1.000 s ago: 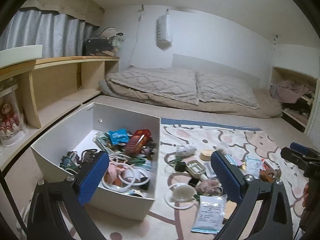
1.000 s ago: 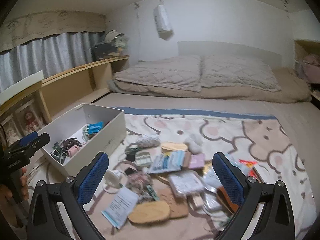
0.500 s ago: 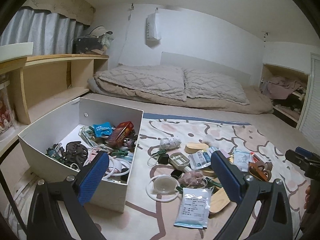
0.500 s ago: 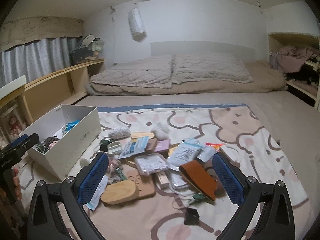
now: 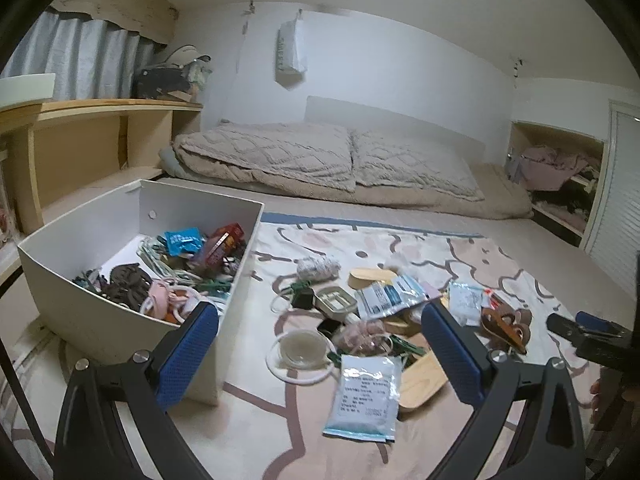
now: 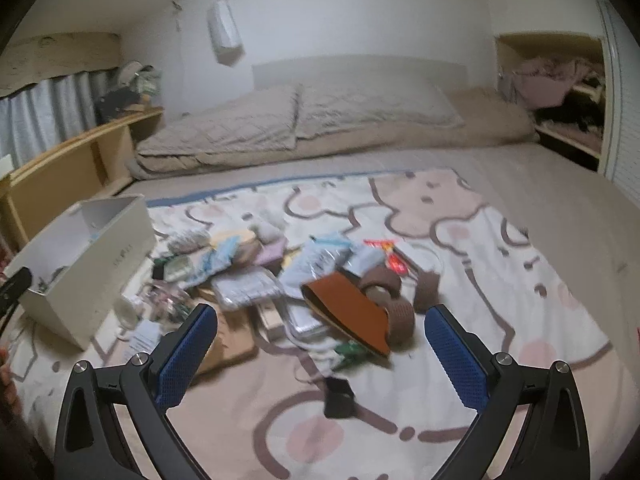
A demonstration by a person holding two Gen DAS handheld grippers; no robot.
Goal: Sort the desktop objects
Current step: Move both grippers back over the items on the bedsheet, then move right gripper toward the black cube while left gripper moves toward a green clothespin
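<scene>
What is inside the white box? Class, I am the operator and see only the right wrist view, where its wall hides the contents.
Observer: A blue packet, a red packet and cables lie in the box.
Operator: Is there room for more?
Observer: Yes, its far left corner shows bare white floor.
Operator: Do the left tongs hold anything?
Observer: No, the left tongs are open and empty.

1. The right wrist view is blurring the pile of packets (image 6: 256,280).
2. The white box (image 6: 116,248) is hiding its contents there.
3. The right gripper (image 5: 588,330) is getting cropped at the left view's edge.
</scene>
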